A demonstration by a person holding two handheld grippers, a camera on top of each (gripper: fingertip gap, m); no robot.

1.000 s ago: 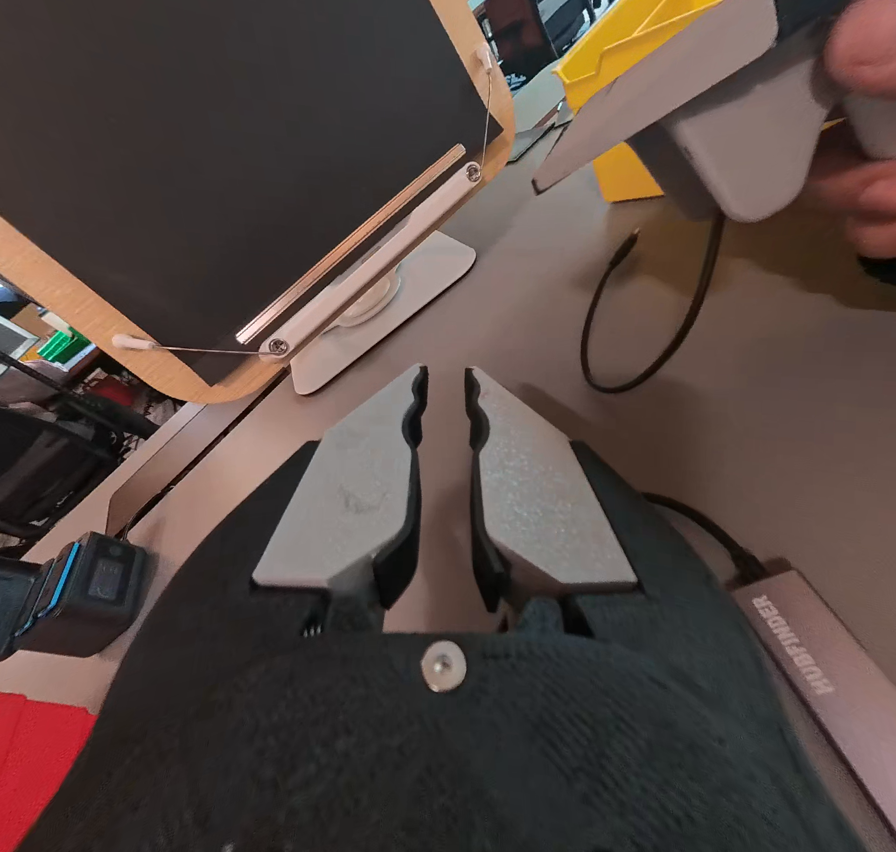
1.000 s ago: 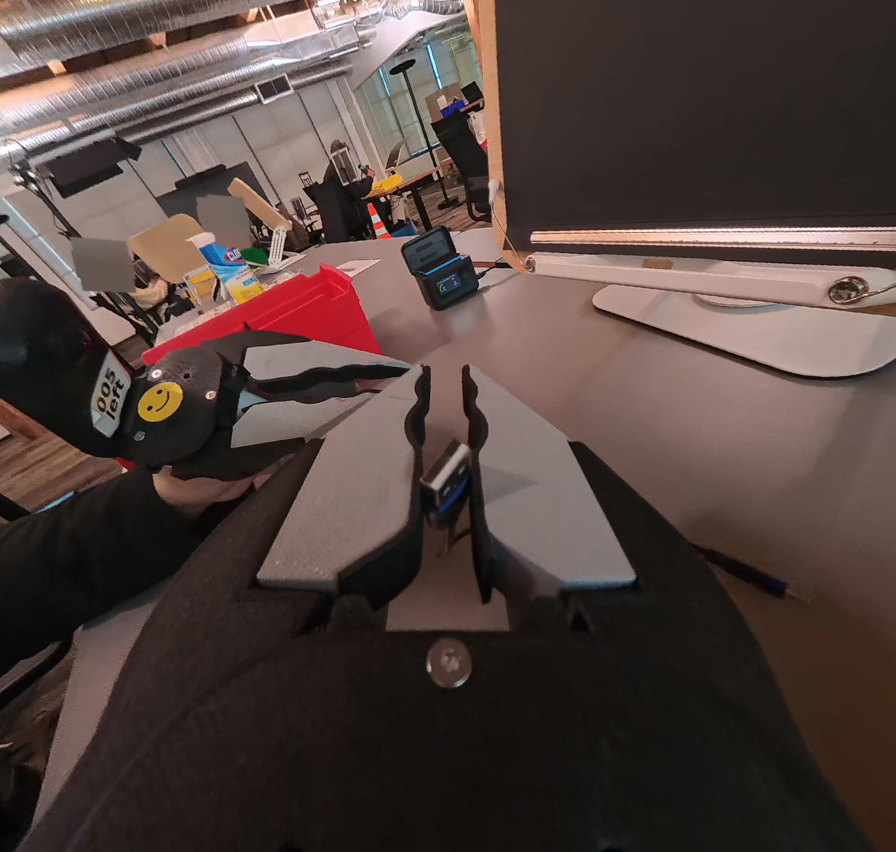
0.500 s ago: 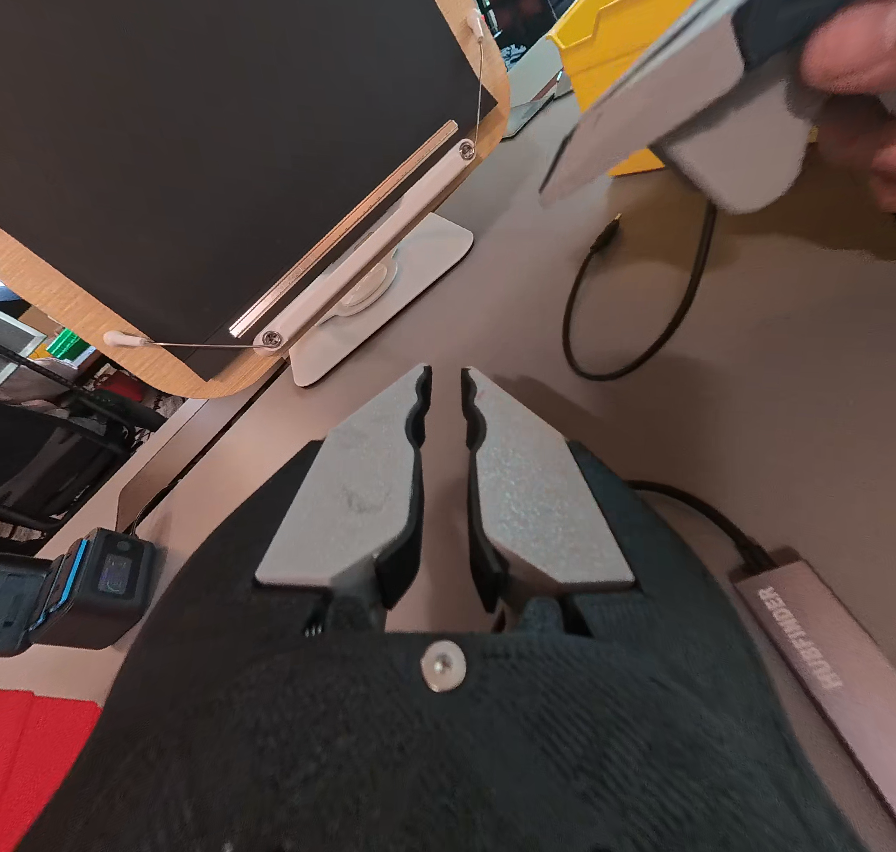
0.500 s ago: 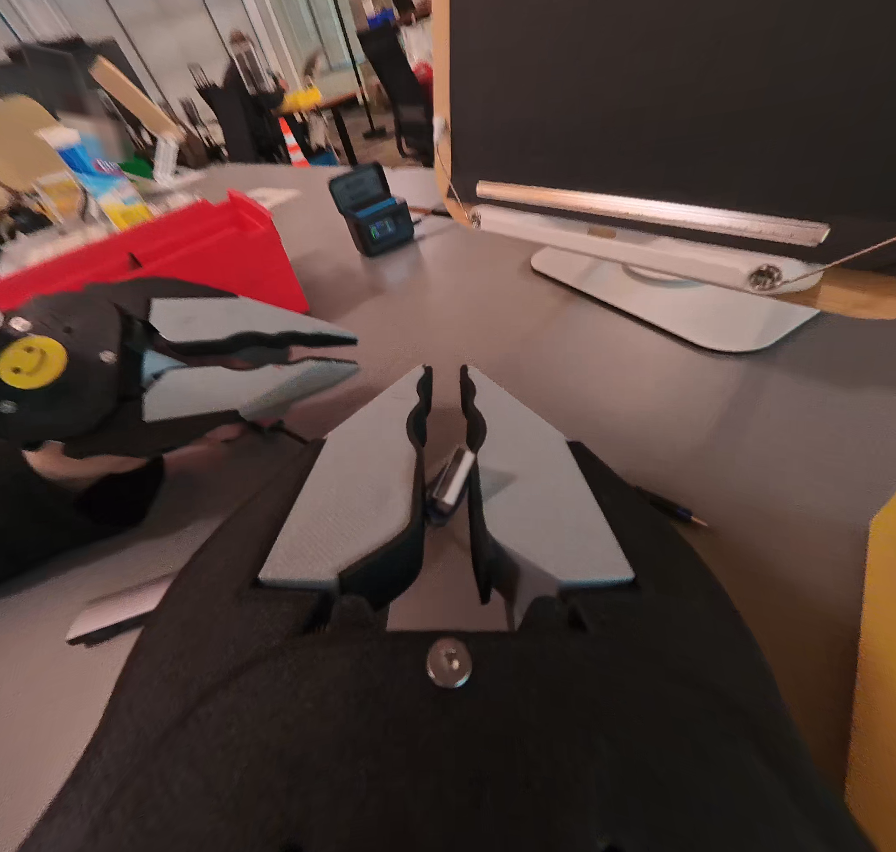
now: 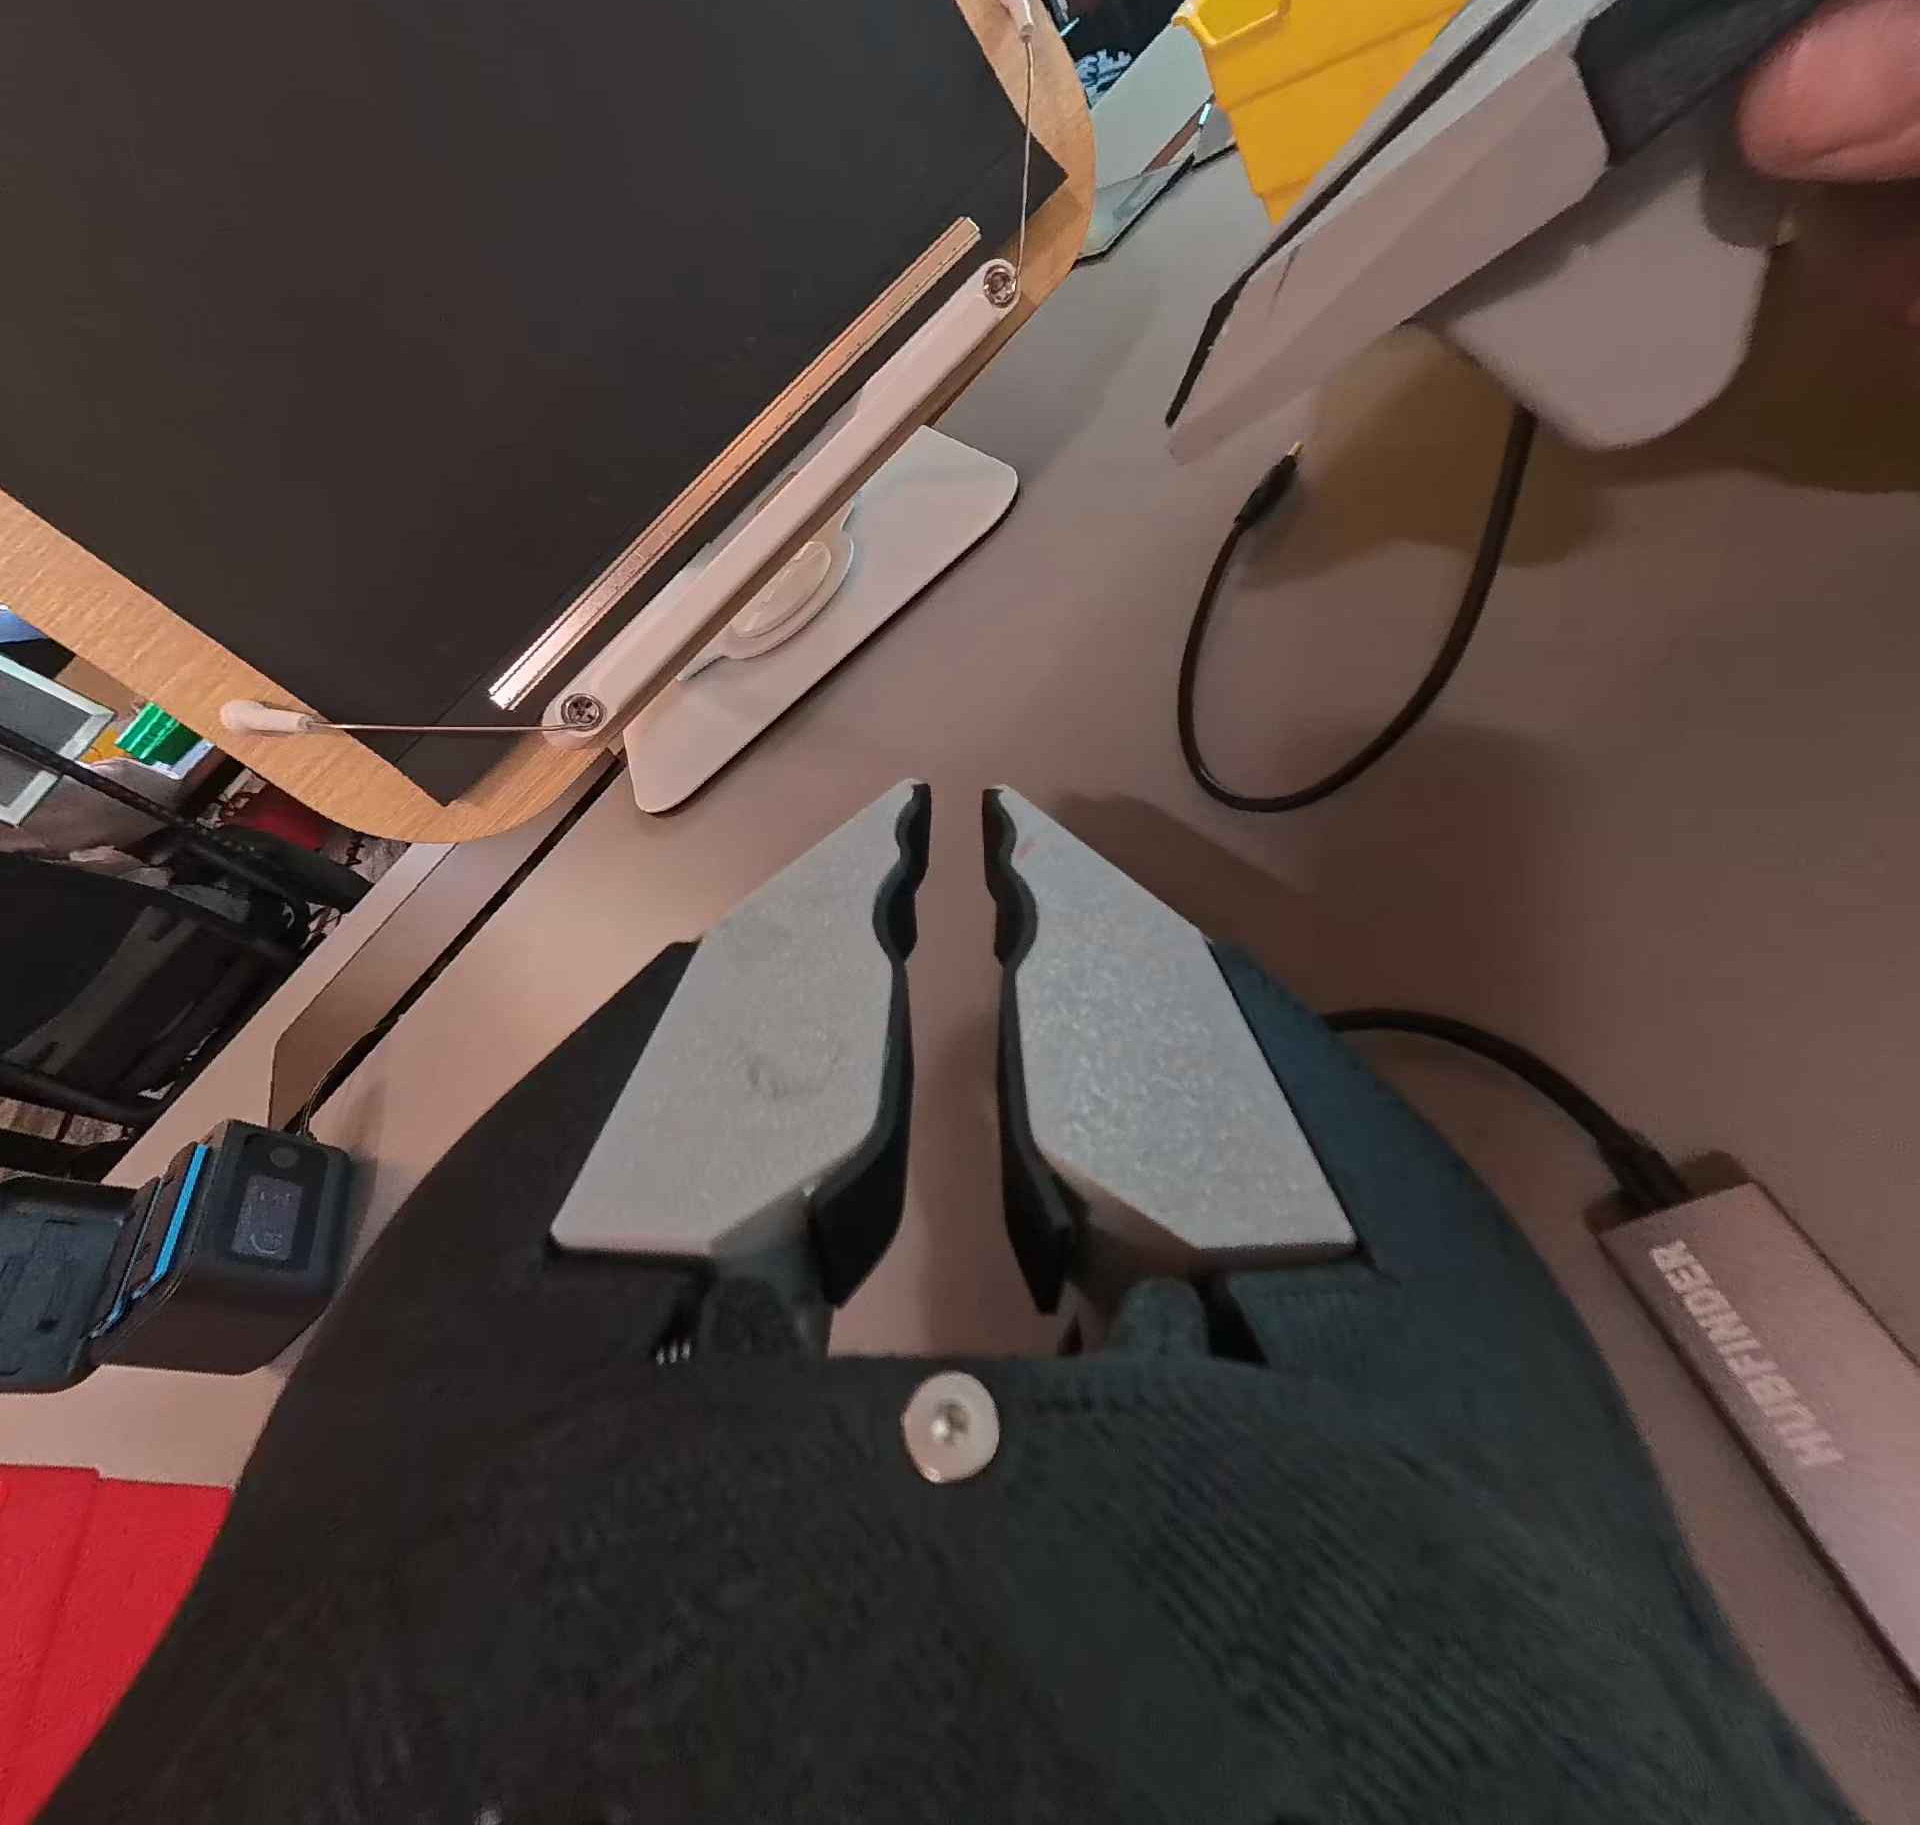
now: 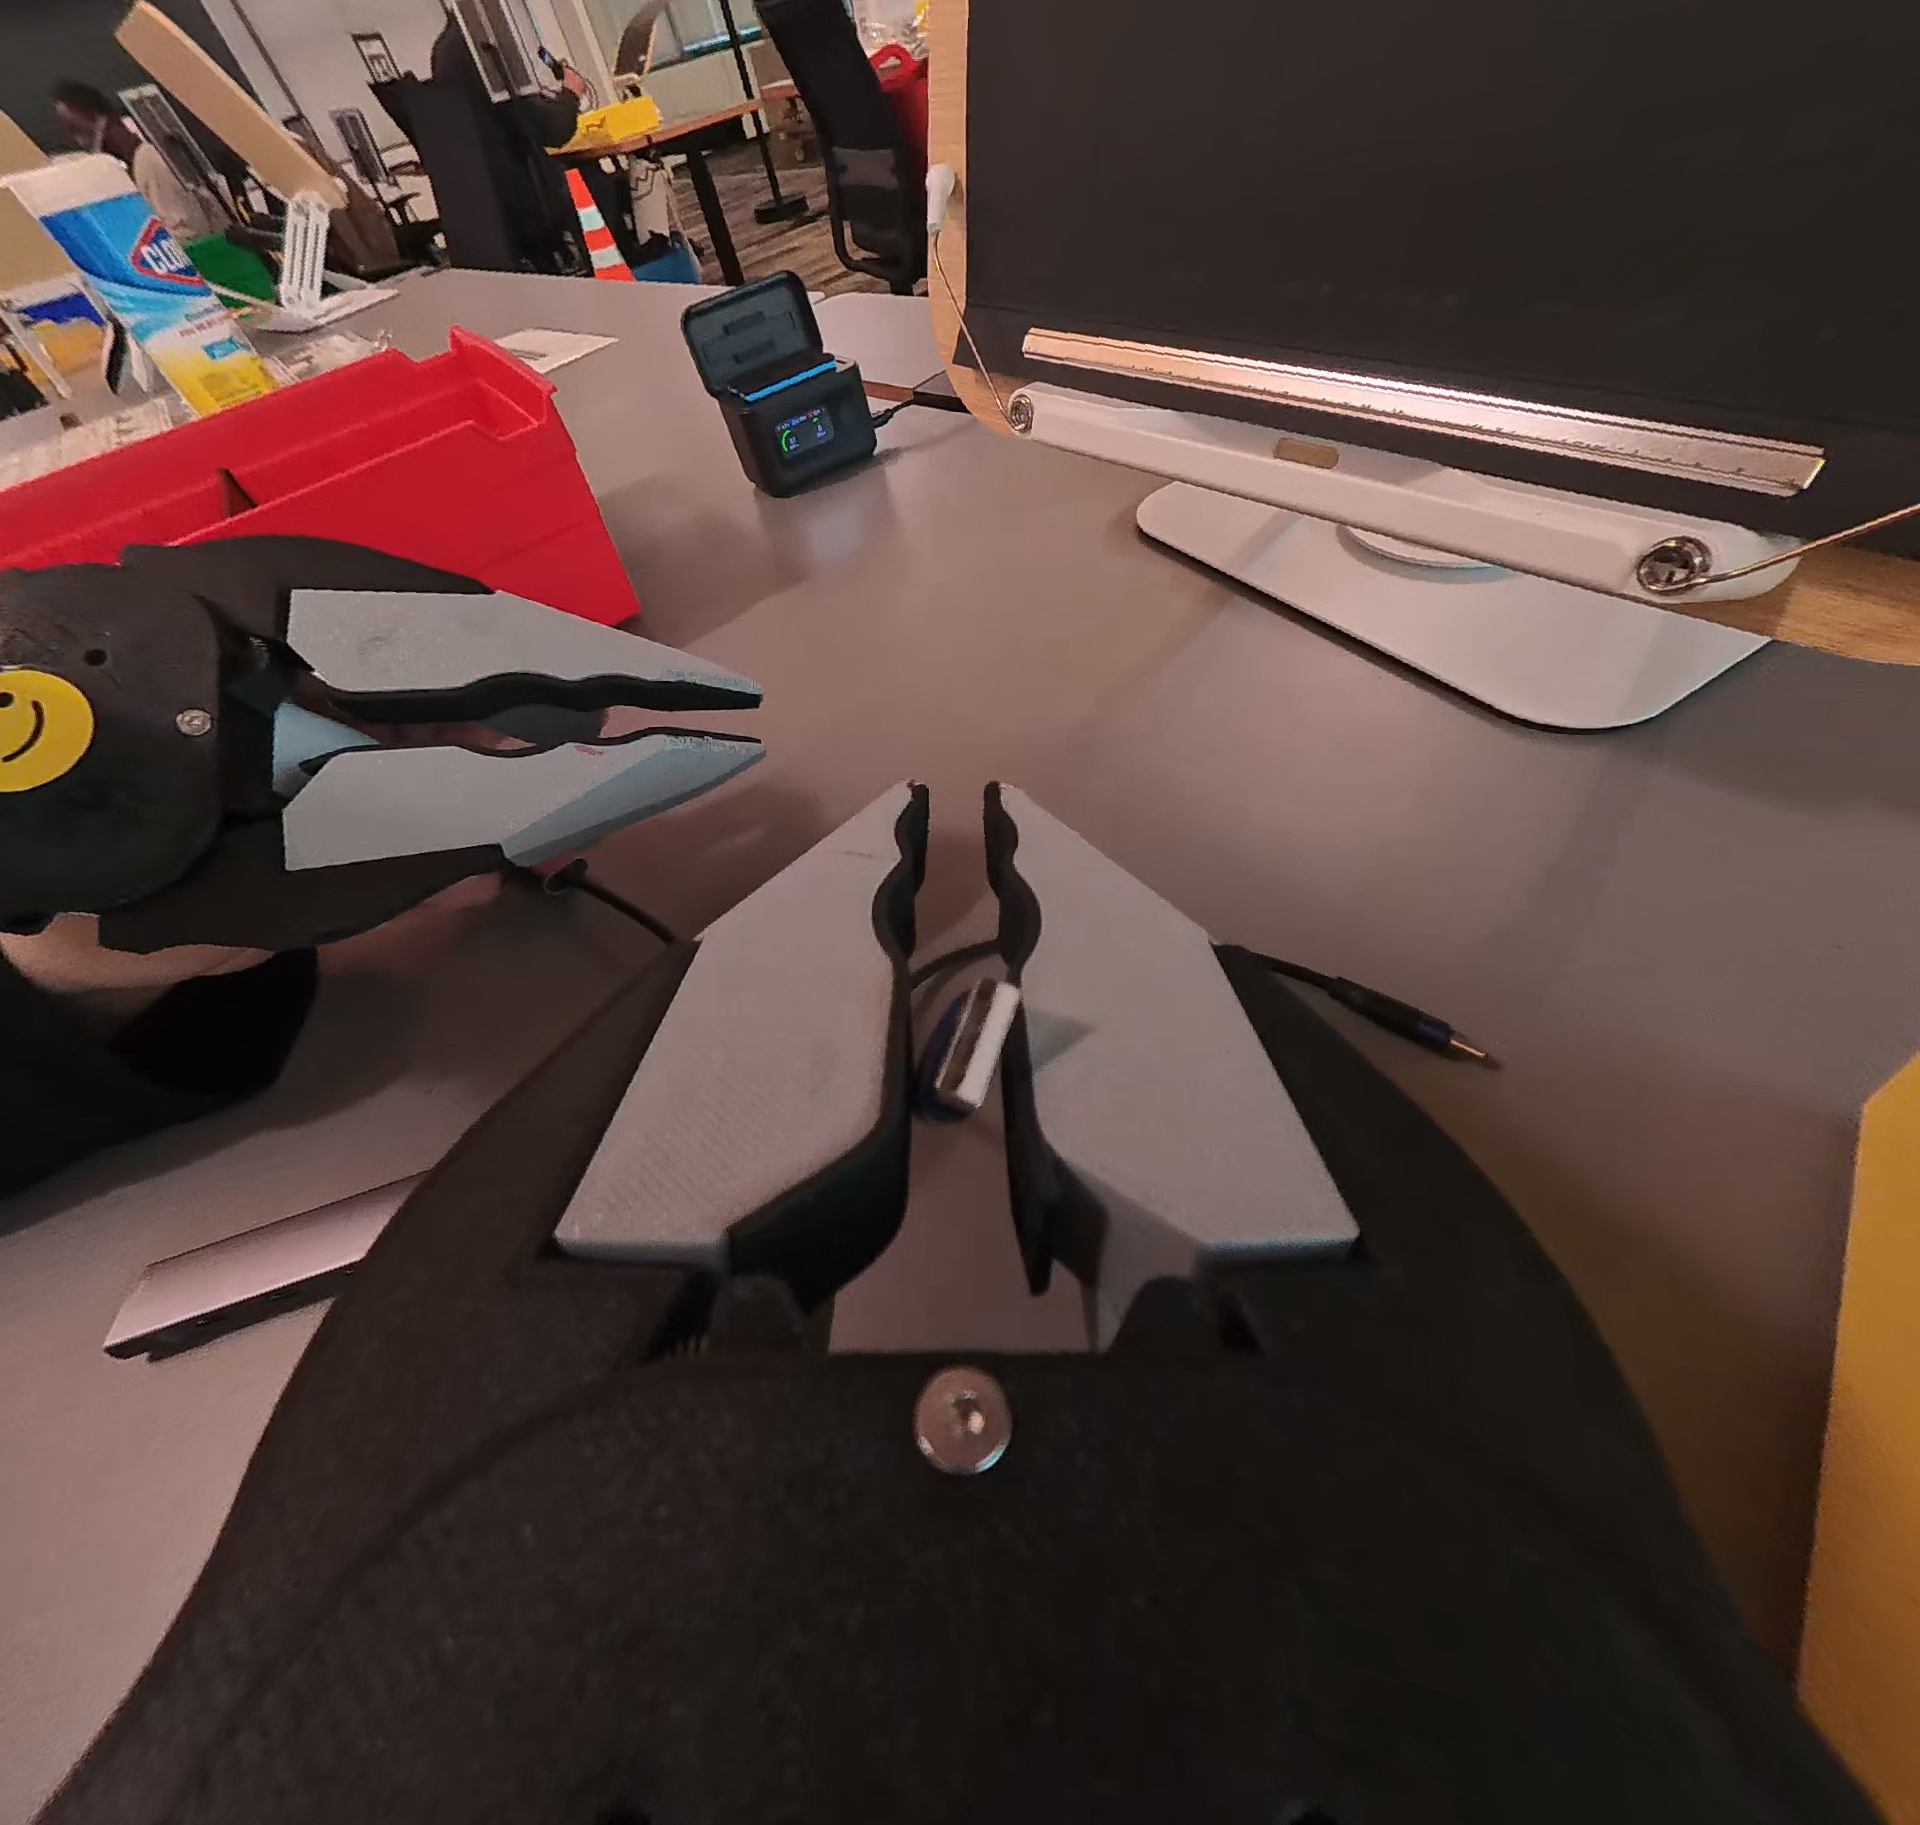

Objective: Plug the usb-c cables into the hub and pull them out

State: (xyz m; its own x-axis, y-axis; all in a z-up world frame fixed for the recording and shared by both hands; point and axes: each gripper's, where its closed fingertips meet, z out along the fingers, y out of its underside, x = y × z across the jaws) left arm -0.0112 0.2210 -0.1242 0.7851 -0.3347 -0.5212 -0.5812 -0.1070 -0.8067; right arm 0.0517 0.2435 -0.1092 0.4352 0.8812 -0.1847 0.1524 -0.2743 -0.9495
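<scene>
Gripping a USB plug (image 6: 971, 1043) are the right gripper (image 6: 951, 799) fingers; left gripper (image 5: 951, 804) (empty) slightly parted.

My left gripper (image 5: 951, 809) has pale grey speckled plates edged in black, on a black textured body, and carries a yellow smiley sticker (image 6: 36, 731). My right gripper (image 6: 951, 804) shows the same grey and black. Between its fingers sits a white and blue plug (image 6: 971, 1048). At four o'clock in the left view lies the brownish-grey hub (image 5: 1766, 1380); the cable (image 5: 1340, 695) at one o'clock is black. The table (image 6: 1351, 840) is plain grey. At ten o'clock in the right view is a red bin (image 6: 364, 466); a yellow bin (image 5: 1320, 61) sits at one o'clock in the left.
</scene>
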